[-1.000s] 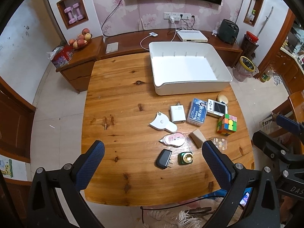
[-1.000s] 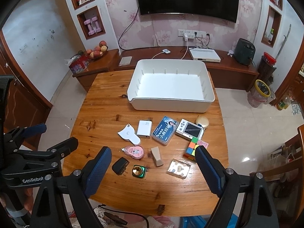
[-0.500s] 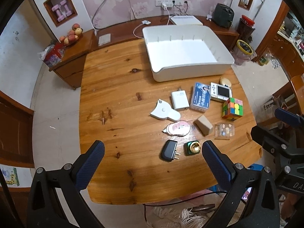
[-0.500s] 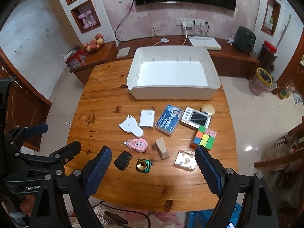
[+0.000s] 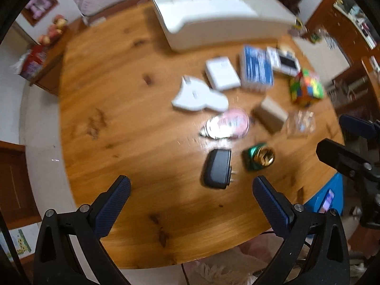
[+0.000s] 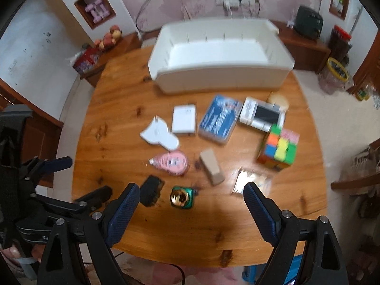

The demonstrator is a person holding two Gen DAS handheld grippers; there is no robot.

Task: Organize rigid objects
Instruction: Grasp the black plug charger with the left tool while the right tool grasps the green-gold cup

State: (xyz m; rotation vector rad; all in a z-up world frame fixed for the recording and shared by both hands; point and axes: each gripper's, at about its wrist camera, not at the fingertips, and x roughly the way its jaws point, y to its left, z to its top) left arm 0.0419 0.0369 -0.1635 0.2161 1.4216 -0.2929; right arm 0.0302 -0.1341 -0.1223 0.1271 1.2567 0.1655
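Small objects lie scattered on a round wooden table: a black charger, a green-and-gold box, a pink tape dispenser, a tan block, a clear packet, a colour cube, a blue box and white items. An empty white bin stands at the far side. My left gripper hangs open above the near edge, nothing between its fingers. My right gripper hovers over the green-and-gold box, its jaws closing a little with nothing gripped.
A low wooden sideboard runs along the far wall with a black appliance and fruit. A jar with a yellow rim stands on the floor at right. Bare tabletop lies at the left.
Both grippers have come down toward the table, so the objects look larger and nearer. The left view has tipped further down. No object has shifted.
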